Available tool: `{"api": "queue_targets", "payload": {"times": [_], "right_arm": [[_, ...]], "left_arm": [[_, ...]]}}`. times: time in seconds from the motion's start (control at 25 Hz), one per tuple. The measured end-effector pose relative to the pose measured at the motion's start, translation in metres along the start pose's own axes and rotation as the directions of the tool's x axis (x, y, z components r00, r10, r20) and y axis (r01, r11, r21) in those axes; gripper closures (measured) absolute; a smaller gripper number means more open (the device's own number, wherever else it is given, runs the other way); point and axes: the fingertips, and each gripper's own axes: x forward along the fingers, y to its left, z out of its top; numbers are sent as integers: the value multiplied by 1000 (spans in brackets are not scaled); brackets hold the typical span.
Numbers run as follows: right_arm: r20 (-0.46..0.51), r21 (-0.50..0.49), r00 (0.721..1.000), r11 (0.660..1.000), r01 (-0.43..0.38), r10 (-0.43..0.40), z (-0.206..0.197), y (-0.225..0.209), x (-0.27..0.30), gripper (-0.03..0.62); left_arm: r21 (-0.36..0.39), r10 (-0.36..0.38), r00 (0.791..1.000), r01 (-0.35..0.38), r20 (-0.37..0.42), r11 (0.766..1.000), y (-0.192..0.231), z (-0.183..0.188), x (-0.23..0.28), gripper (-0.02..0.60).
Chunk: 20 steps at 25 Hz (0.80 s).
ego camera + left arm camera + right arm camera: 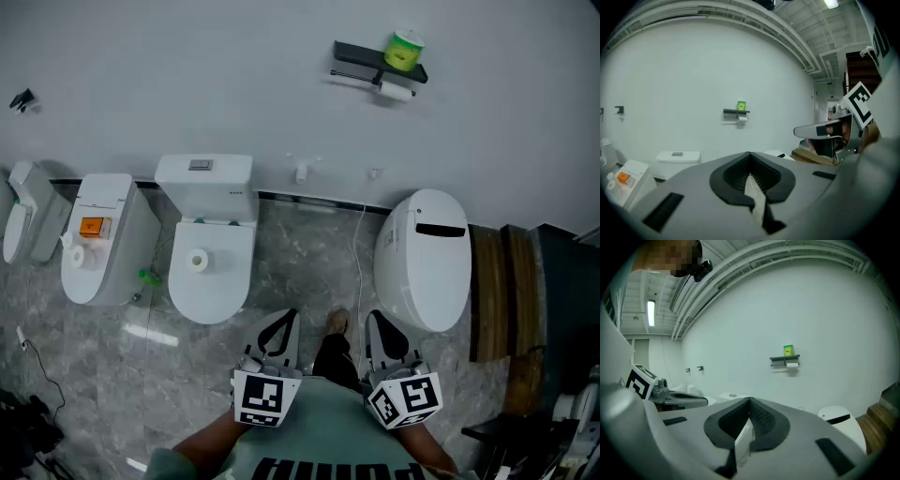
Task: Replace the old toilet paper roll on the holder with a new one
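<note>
over grey stone floor (302, 267), left tool (289, 320) and right tool (373, 320) hang closed, empty.

Wall (187, 84): plain white, with a dark strip (309, 199) along its foot.
Floor (300, 272): grey marbled stone, glossy, showing pale glints.
Four white toilets stand in a row against the wall:
- a narrow one (23, 220) at the far left
- one with an orange label (103, 239)
- one with a square tank (206, 244)
- a rounded one with its lid shut (427, 262)

A thin cable (359, 253) runs down the floor between the last two. Brown wooden boards (487, 291) lie along the right edge.
Ceiling (797, 18): white, with pipes (754, 263) along the wall top. Tube lamp (650, 312) lit.
</note>
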Motion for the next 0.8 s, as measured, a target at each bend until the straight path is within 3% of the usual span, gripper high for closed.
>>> {"api": "queue_targets", "payload": {"times": [0.28, 0.8], "right_arm": [[9, -43, 1000, 999, -13, 14, 18, -59, 42, 586], [53, -80, 983, 982, -171, 175, 84, -182, 132, 586]], "left_arm": [[21, -4, 1000, 4, -20, 1000, -7, 20, 70, 577], [54, 136, 990, -134, -25, 990, -16, 99, 202, 577]]}}
